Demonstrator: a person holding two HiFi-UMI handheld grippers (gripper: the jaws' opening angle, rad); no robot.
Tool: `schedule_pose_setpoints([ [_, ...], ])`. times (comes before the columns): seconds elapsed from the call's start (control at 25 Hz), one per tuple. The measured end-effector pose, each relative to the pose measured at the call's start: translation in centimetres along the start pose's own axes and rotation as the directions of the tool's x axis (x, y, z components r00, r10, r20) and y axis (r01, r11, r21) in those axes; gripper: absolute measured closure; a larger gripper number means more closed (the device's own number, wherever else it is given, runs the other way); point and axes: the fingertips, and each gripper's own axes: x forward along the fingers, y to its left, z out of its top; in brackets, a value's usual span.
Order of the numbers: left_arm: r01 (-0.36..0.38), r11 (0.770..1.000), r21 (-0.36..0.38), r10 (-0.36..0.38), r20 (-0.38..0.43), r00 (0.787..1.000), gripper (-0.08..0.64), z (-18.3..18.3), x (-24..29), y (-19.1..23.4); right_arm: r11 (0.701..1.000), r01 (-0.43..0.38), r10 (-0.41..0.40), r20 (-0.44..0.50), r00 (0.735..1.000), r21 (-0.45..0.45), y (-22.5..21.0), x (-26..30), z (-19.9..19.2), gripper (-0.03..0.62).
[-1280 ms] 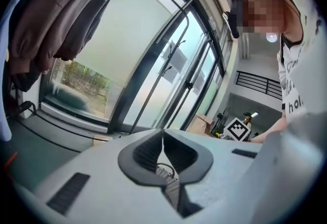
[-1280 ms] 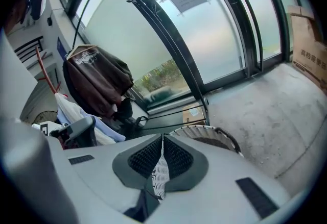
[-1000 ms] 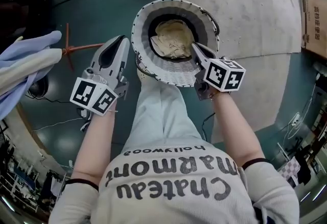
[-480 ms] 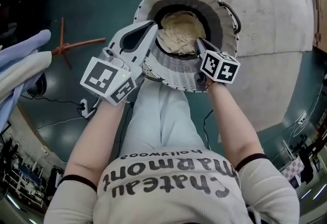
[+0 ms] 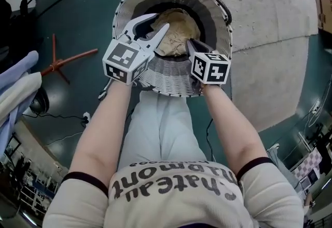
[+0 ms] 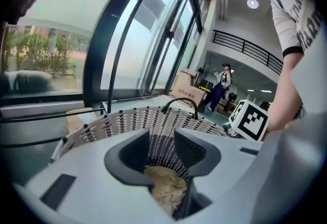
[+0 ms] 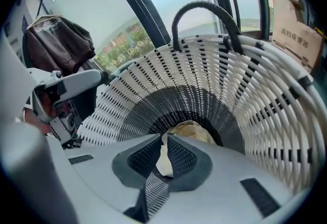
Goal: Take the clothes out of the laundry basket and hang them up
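A round white woven laundry basket (image 5: 167, 68) with a dark inside stands where the dark green floor (image 5: 72, 9) meets a grey mat (image 5: 264, 24). Down at the bottom of the basket lies a crumpled beige cloth (image 5: 176, 27).

The person stands right over the basket, and both arms reach down to it. The left tongs (image 5: 160, 21) poke in over the near left rim. Their jaws stand apart and have just been opening. The beige cloth shows in the gap between them, but the pads do not press on it.

The right tongs (image 5: 190, 43) reach in from the near right side, and their tip is right at the edge of the cloth. Their jaws are together, with only a thin slit left. I cannot tell if any cloth is pinched there.

At the left edge there is a pale blue and cream bundle of clothes (image 5: 18, 79). A thin red stick (image 5: 70, 59) lies on the floor near it.
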Motion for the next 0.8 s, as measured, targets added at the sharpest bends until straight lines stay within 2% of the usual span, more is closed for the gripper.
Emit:
schedule_pose_setpoints([
  [0.08, 0.007, 1.0, -0.003, -0.007, -0.019, 1.0, 0.38, -1.4, 1.5, 0.1, 1.0, 0.009, -0.009, -0.001, 1.0, -0.005, -1.2, 0.8, -0.8, 0.541],
  [0.16, 0.019, 1.0, 0.013, -0.018, -0.045, 0.999, 0.365, -3.0, 3.0, 0.2, 1.0, 0.022, -0.022, -0.005, 1.0, 0.012, -2.7, 2.2, -1.6, 0.431],
  [0.2, 0.029, 0.999, 0.026, -0.027, -0.064, 0.998, 0.357, -3.9, 3.7, 0.2, 0.999, 0.033, -0.033, -0.007, 0.999, 0.022, -3.6, 2.9, -2.0, 0.41],
  [0.32, 0.078, 0.995, 0.069, -0.068, -0.138, 0.988, 0.348, -6.5, 5.5, 0.8, 0.996, 0.086, -0.085, -0.015, 0.996, 0.017, -6.0, 5.1, -3.1, 0.396],
  [0.4, 0.109, 0.99, 0.09, -0.093, -0.171, 0.981, 0.348, -7.3, 6.3, 1.7, 0.993, 0.114, -0.115, -0.04, 0.993, -0.025, -7.2, 7.3, -3.8, 0.393],
  [0.56, 0.127, 0.99, 0.064, -0.117, -0.143, 0.983, 0.348, -7.3, 7.8, 2.6, 0.971, 0.183, -0.201, -0.112, 0.973, -0.153, -9.9, 11.9, -5.9, 0.377],
  [0.64, 0.129, 0.991, 0.038, -0.124, -0.11, 0.986, 0.348, -7.3, 8.2, 2.8, 0.961, 0.228, -0.25, -0.135, 0.959, -0.157, -11.3, 13.8, -6.9, 0.371],
  [0.8, 0.152, 0.985, 0.077, -0.146, -0.078, 0.986, 0.348, -6.7, 8.6, 2.9, 0.953, 0.286, -0.3, -0.176, 0.938, -0.096, -14.3, 16.7, -8.4, 0.365],
])
